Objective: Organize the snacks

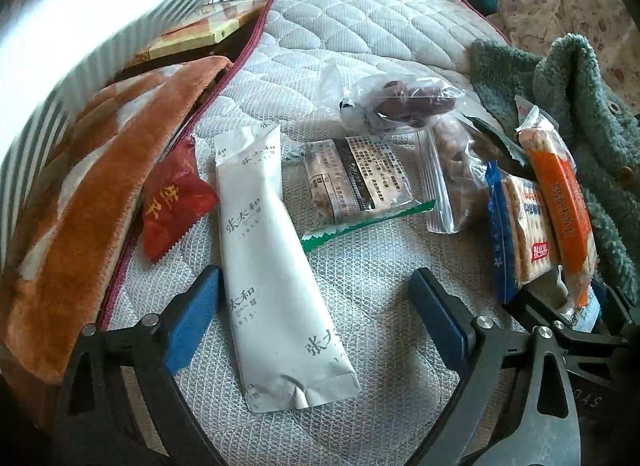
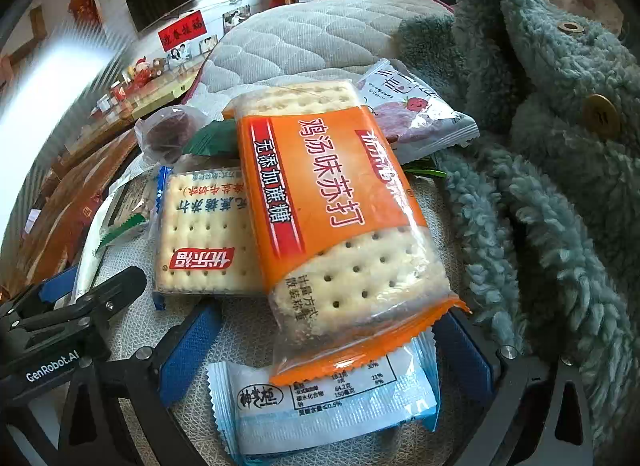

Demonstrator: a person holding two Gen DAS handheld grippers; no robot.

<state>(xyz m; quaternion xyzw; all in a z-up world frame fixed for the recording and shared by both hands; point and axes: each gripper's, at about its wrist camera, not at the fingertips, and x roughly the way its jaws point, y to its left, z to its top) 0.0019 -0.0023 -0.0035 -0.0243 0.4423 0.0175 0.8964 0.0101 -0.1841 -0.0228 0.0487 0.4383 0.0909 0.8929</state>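
Note:
Snacks lie spread on a quilted white mattress [image 1: 360, 25]. My left gripper [image 1: 316, 318] is open, and a long white pouch [image 1: 272, 266] lies between its blue pads, close to the left one. Beyond the pouch are a red packet [image 1: 176, 205], a brown packet with a green edge [image 1: 356, 181], a bag of dark dates [image 1: 396, 105] and a zip bag of nuts [image 1: 452, 173]. My right gripper [image 2: 326, 350] is open around the near end of an orange cracker pack [image 2: 332, 201]. That pack rests on a pale blue packet [image 2: 320, 398] and a blue cracker pack [image 2: 204, 234].
A teal fleece garment [image 2: 540, 185] is piled along the right side, touching the snacks. A white and purple packet [image 2: 416, 109] lies behind the orange pack. An orange plush blanket [image 1: 80, 205] covers the mattress's left edge. A cluttered wooden table [image 2: 160, 93] stands beyond.

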